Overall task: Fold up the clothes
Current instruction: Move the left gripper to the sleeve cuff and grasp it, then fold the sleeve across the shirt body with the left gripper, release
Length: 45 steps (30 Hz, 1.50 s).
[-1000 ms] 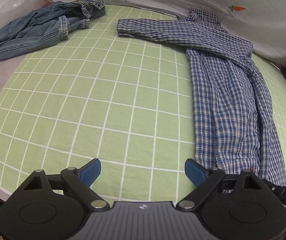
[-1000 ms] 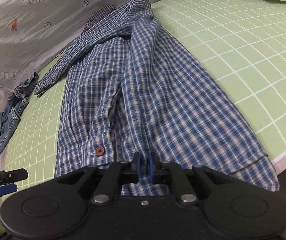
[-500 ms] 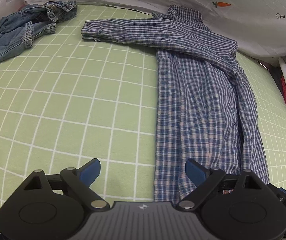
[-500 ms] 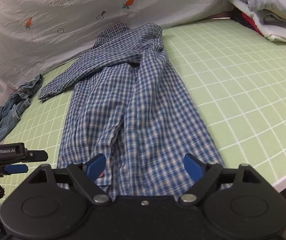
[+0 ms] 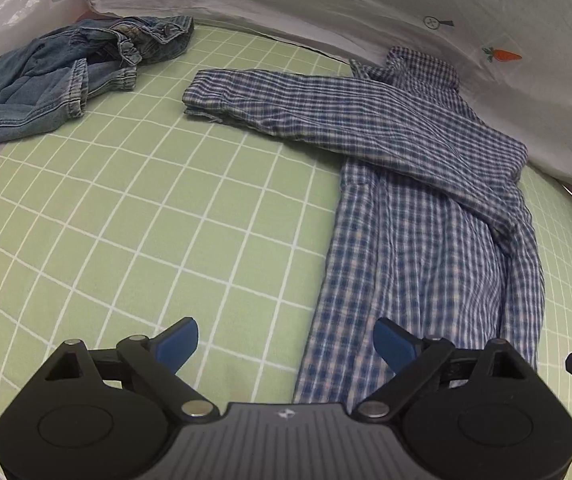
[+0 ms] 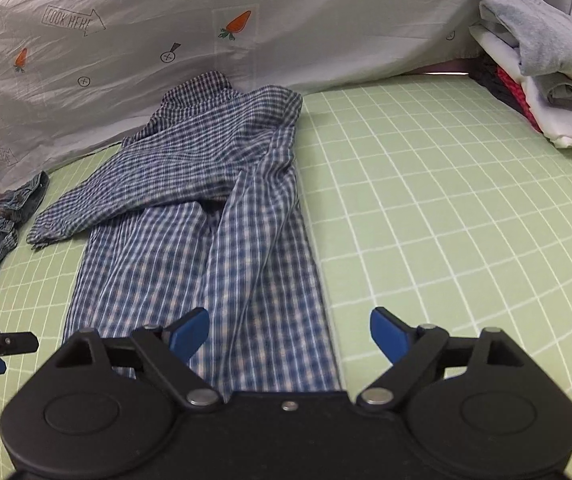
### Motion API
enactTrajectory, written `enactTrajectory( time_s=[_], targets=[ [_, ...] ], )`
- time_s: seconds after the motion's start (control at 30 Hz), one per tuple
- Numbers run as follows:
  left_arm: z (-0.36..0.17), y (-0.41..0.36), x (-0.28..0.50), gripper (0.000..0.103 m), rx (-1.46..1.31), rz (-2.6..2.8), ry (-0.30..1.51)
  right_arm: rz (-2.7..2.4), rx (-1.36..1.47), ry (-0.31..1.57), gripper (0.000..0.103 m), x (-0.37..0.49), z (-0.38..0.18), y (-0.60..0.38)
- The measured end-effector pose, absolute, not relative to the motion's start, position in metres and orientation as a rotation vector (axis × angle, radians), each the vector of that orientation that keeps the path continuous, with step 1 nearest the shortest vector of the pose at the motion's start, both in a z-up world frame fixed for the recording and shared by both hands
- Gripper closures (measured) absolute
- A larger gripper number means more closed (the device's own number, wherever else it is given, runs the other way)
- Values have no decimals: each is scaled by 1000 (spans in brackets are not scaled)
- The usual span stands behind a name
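Note:
A blue-and-white plaid shirt point(image 5: 425, 208) lies lengthwise on the green grid mat point(image 5: 146, 220), collar at the far end. One sleeve point(image 5: 270, 96) stretches out to the left. My left gripper point(image 5: 286, 344) is open over the shirt's near left edge, its right finger above the cloth and its left finger above bare mat. In the right wrist view the shirt point(image 6: 214, 216) runs up the middle. My right gripper point(image 6: 289, 332) is open above the near hem, with no cloth pinched between its fingers.
A crumpled denim garment point(image 5: 58, 76) lies at the far left of the mat, also visible as denim point(image 6: 2, 224) in the right wrist view. A stack of folded clothes point(image 6: 545, 76) sits at the far right. A white printed sheet point(image 6: 286, 20) hangs behind.
My right gripper has let go of the shirt's hem, opened wide and lifted away from the cloth. My left gripper, still open, has slid sideways toward the shirt's edge.

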<state>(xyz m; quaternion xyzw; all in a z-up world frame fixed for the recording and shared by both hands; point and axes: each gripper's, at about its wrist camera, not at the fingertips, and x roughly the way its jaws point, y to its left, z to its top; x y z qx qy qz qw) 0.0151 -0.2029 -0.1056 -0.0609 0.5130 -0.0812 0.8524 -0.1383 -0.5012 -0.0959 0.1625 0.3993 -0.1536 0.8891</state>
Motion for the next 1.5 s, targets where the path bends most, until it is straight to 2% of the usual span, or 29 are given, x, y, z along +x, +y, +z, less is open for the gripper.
enactTrajectory(
  time_s=[0.23,0.57,0.63,0.73,0.8,0.83,0.87,0.9,0.97,1.0,1.03,1.2,1.5],
  targets=[
    [-116,-184,98,9,-211,-23,1052,-285,364,760,15,-41,-98,-538],
    [-141,-156,200,9,-212,142,1016,-265,312,788,16,103,-115,-552],
    [-145,-151,210,10,-221,147,1015,-252,316,796,22,118,-121,-552],
    [-147,-152,220,13,-176,138,997,-253,327,814,42,135,-130,-554],
    [-146,-155,224,19,-149,122,983,-257,341,814,62,142,-135,-557],
    [-145,-158,226,29,-133,106,974,-266,344,810,67,143,-137,-558],
    [-144,-161,227,42,-116,85,965,-272,343,806,82,144,-137,-559],
    [-143,-164,229,48,-105,68,958,-277,340,801,95,143,-137,-559],
    [-142,-171,231,72,-83,31,952,-282,333,792,98,144,-136,-561],
    [-142,-175,233,77,-72,13,948,-279,328,788,99,144,-135,-561],
    [-142,-179,234,85,-66,-7,945,-276,323,783,100,144,-133,-562],
    [-134,-173,234,90,-132,-25,923,-273,320,736,102,141,-119,-564],
    [-55,-140,212,90,-188,38,702,-186,345,611,102,144,-81,-551]
  ],
)
